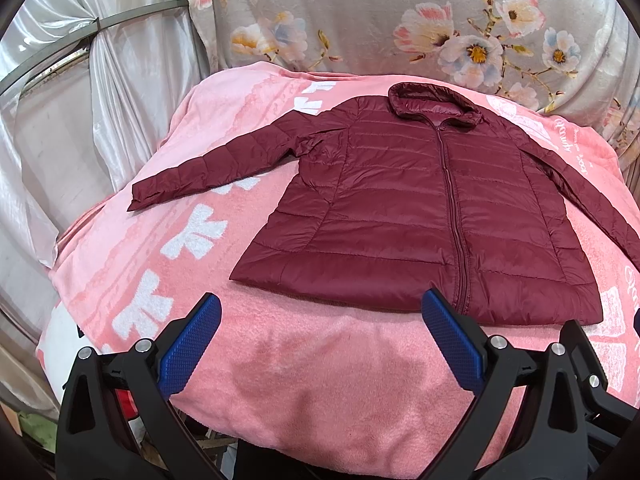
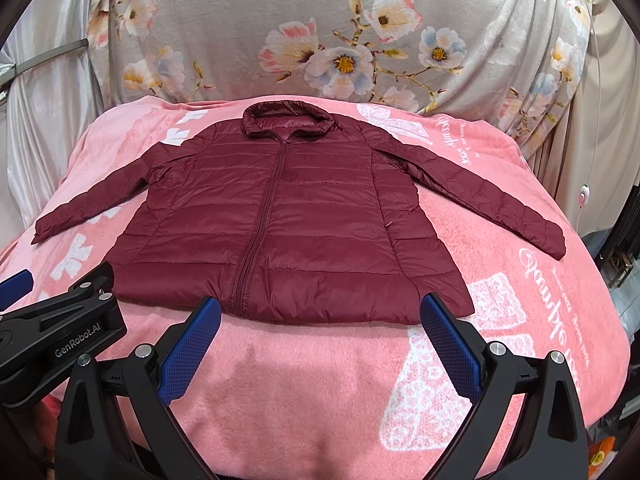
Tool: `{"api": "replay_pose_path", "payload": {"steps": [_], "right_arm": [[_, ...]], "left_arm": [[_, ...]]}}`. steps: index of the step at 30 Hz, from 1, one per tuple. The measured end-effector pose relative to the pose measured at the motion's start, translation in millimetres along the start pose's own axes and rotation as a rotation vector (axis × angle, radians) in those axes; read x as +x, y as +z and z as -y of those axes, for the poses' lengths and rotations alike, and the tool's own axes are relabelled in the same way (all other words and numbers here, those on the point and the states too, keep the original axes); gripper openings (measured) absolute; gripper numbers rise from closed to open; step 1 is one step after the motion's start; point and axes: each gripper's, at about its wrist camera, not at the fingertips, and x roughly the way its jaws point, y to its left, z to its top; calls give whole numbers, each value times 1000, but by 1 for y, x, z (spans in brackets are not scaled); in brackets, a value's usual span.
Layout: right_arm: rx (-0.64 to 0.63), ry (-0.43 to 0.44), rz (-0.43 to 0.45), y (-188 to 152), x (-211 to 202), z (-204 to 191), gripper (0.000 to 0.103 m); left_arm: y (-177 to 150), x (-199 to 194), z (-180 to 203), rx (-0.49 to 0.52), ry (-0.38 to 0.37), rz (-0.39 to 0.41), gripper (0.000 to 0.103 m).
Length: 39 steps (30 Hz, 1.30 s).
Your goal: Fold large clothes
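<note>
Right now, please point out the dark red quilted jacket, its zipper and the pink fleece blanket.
dark red quilted jacket [image 2: 328, 216]: right wrist view, front panel.
zipper [image 2: 264, 216]: right wrist view, middle of its length.
pink fleece blanket [image 1: 320, 380]: left wrist view, bare near part.

One maroon puffer jacket [image 2: 288, 216] lies flat, with two sleeves spread out and one hood at the top (its single zipper closed). One pink blanket [image 2: 320, 380] is under it, and one floral sheet [image 2: 320, 40] hangs behind. Two grippers show: the left gripper [image 1: 320, 344] and the right gripper [image 2: 320, 344], each with two blue-padded fingers.
</note>
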Motion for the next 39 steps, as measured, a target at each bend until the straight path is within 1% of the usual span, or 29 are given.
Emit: {"api": "replay_pose_path", "payload": {"steps": [9, 18, 21, 24, 26, 30, 35, 36, 37, 39], "right_arm": [[0, 2, -5, -1, 1, 1, 98], [3, 4, -17, -3, 6, 4, 98], [4, 31, -23, -1, 12, 10, 98], [52, 72, -30, 10, 26, 28, 98], [96, 75, -26, 14, 38, 50, 98], [254, 50, -2, 27, 66, 117, 98], [516, 4, 42, 37, 112, 226, 98], [583, 1, 60, 35, 124, 254, 98], [621, -9, 65, 35, 132, 269, 98], [720, -43, 67, 29, 154, 311, 98]], "left_arm": [[1, 0, 0, -1, -1, -2, 98], [-7, 7, 1, 10, 0, -10, 98], [-3, 12, 6, 15, -10, -23, 98], [7, 17, 6, -4, -5, -28, 98], [16, 21, 3, -24, -1, -25, 98], [34, 31, -5, -74, -1, -7, 98], [56, 53, -1, -85, 7, -25, 98], [60, 58, 0, -90, 15, -24, 98], [63, 64, 1, -94, 28, -26, 98], [70, 74, 2, -100, 48, -27, 98]]}}
